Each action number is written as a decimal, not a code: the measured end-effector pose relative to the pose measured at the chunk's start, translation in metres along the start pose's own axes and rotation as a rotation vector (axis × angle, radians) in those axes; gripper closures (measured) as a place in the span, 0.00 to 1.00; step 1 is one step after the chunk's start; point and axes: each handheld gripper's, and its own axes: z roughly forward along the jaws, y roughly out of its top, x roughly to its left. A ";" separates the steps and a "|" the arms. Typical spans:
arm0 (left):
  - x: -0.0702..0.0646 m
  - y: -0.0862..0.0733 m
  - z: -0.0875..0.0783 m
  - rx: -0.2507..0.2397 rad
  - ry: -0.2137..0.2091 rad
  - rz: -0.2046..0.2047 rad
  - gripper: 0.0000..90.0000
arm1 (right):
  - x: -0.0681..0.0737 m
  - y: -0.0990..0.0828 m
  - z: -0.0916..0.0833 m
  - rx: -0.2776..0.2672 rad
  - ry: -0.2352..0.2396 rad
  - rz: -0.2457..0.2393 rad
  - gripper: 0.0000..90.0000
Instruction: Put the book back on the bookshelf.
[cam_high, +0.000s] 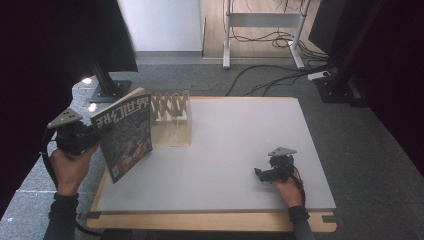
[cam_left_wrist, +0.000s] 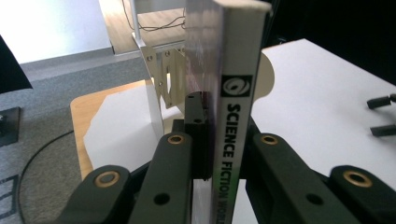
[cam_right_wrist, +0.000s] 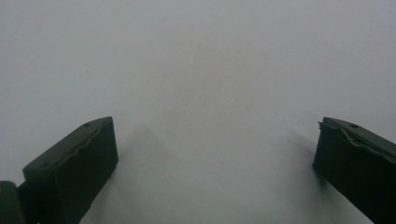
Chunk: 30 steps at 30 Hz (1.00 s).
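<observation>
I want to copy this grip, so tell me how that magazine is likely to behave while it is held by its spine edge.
The magazine probably stays fairly stiff: clamped in the left gripper, it stands upright without sagging in the high view. Its thick square spine suggests some weight, so it may pivot in the jaws. The glossy cover could slip.

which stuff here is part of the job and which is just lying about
In the job:
- magazine, clamped upright in the left gripper
- wooden slotted rack beside it on the table

Lying about:
- right gripper, jaws open, resting on the white table top
- floor cables
</observation>
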 end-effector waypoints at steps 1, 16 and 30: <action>0.001 0.001 0.003 -0.003 -0.002 -0.006 0.92 | 0.000 0.000 0.000 0.000 0.000 0.000 0.00; 0.003 0.022 0.049 -0.004 0.047 -0.025 0.92 | 0.000 0.000 0.000 -0.002 -0.002 -0.001 0.00; 0.003 0.018 0.089 -0.077 0.071 0.005 0.92 | 0.000 0.000 0.000 -0.005 -0.001 -0.005 0.00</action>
